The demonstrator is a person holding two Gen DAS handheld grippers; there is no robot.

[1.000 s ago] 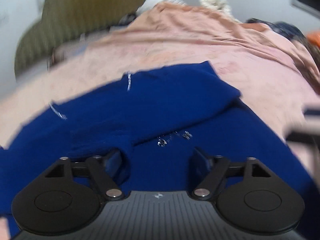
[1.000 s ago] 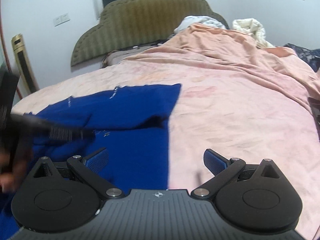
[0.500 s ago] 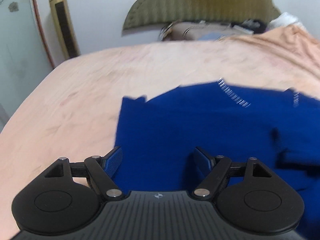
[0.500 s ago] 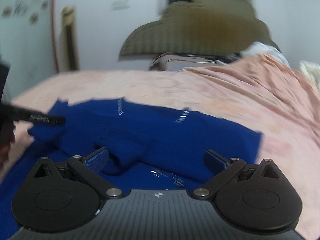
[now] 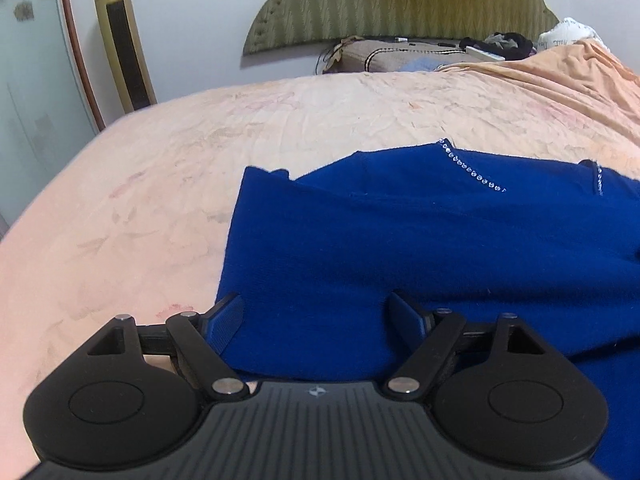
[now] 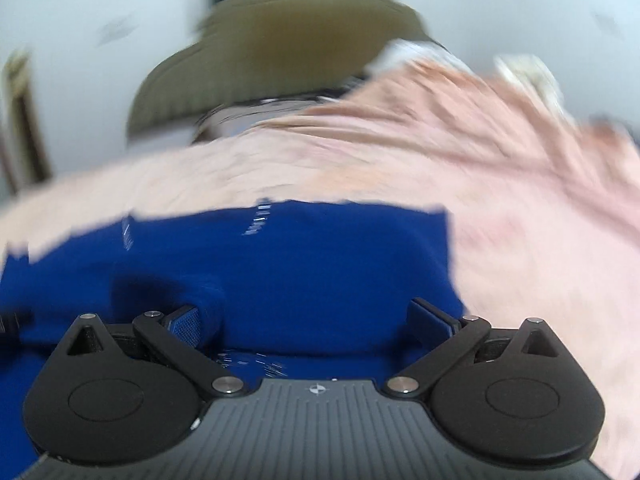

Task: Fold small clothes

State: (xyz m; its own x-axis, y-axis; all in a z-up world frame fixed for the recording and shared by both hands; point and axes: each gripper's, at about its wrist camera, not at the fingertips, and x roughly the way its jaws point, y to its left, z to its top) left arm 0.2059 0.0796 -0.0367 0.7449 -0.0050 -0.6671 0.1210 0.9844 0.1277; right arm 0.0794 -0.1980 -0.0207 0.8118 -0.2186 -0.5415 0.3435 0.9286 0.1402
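A royal-blue knit garment (image 5: 400, 240) with rhinestone trim lies spread on the pink bedsheet (image 5: 160, 168). One part is folded over the rest. My left gripper (image 5: 318, 314) is open, low over the garment's left edge, with cloth between the fingers but not pinched. In the blurred right wrist view the same garment (image 6: 320, 264) fills the lower middle. My right gripper (image 6: 312, 320) is open, low over its right part, near the right edge.
An olive padded headboard (image 5: 400, 4) stands at the far end. Pillows and dark clutter (image 5: 496, 46) lie below it. A gold tower fan (image 5: 122, 40) stands by the wall at left, beside a glass panel (image 5: 32, 80). A rumpled peach blanket (image 5: 580, 80) rises at right.
My left gripper swung left across the garment to its left edge and settled there. My right gripper swung left, then back toward the garment's right edge, still moving and blurred. Both stayed open.
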